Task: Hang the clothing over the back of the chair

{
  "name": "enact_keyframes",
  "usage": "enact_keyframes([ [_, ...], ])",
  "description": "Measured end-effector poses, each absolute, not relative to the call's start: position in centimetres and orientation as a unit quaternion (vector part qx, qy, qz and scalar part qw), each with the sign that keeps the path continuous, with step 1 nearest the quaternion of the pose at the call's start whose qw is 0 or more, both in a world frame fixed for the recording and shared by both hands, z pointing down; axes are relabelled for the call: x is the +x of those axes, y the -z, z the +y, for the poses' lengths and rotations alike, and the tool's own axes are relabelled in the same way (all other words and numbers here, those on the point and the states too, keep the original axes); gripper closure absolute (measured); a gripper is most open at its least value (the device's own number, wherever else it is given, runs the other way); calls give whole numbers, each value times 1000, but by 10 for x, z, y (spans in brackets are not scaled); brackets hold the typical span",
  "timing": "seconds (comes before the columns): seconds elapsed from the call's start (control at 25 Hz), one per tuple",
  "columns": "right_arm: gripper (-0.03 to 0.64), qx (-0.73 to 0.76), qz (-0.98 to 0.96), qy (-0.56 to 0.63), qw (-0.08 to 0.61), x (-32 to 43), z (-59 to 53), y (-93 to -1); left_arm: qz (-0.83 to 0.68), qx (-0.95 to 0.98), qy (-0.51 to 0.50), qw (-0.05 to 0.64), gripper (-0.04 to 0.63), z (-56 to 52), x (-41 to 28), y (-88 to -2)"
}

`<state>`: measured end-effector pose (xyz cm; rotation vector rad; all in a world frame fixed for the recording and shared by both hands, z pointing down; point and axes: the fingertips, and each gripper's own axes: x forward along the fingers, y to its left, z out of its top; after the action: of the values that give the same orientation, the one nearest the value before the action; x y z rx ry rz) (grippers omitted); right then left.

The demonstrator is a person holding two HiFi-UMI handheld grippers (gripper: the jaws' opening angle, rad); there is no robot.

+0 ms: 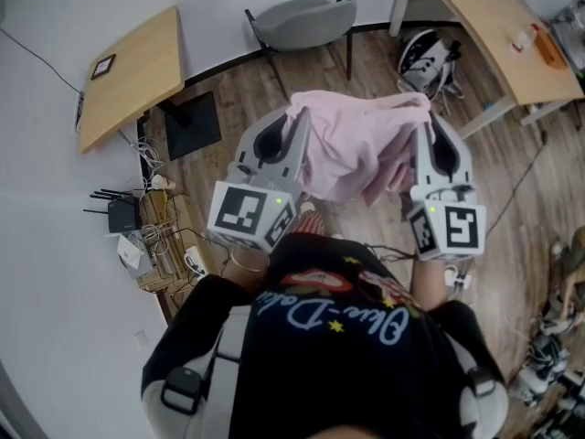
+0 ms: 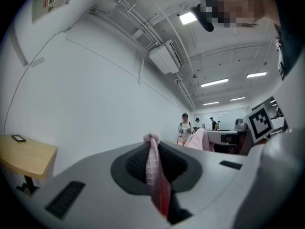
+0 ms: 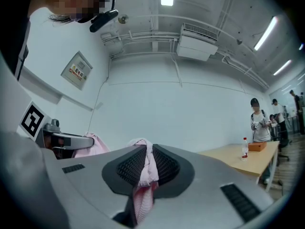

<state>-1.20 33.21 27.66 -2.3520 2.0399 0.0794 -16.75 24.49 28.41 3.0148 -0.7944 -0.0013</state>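
A pink garment (image 1: pixel 352 144) hangs stretched between my two grippers at chest height. My left gripper (image 1: pixel 294 117) is shut on its left edge; pink cloth (image 2: pixel 153 168) sits pinched between the dark pads. On the other side my right gripper (image 1: pixel 423 110) is shut on the right edge, with a fold of the cloth (image 3: pixel 144 168) bunched between its pads. Both grippers point level. A grey chair (image 1: pixel 302 21) stands on the wood floor beyond the garment, its back towards me.
A light wooden table (image 1: pixel 132 71) stands at the left by the wall, another wooden desk (image 1: pixel 498 26) at the right with a bottle on it. A black-and-white bag (image 1: pixel 426 58) lies on the floor under that desk. Cables and a router (image 1: pixel 123 213) sit low left. People stand far off.
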Motion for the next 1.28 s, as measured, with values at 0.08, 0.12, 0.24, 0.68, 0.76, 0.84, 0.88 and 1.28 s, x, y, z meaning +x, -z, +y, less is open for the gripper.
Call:
enact_keyframes([
  [0.08, 581, -760, 649, -22, 16, -6, 334, -279, -250, 968, 0, 13, 568, 245, -162, -286],
  [0.12, 581, -762, 647, -22, 16, -3, 335, -281, -248, 969, 0, 13, 568, 244, -159, -287],
  [0.24, 581, -767, 642, -21, 15, 9, 331, -281, -242, 970, 1, 14, 568, 238, -146, -287],
  [0.68, 581, -772, 635, -37, 4, 32, 305, -277, -231, 973, 13, 18, 568, 209, -119, -289],
  [0.76, 581, -774, 632, -32, 5, 38, 298, -279, -231, 973, 15, 19, 568, 201, -116, -289],
  [0.84, 581, -775, 631, -30, 5, 42, 292, -280, -232, 972, 15, 20, 568, 194, -113, -289],
  [0.88, 581, -775, 631, -29, 5, 43, 288, -280, -233, 972, 14, 20, 568, 191, -112, -290],
  [1.28, 581, -770, 637, -25, 2, 54, 245, -284, -241, 970, 10, 25, 568, 149, -104, -294],
])
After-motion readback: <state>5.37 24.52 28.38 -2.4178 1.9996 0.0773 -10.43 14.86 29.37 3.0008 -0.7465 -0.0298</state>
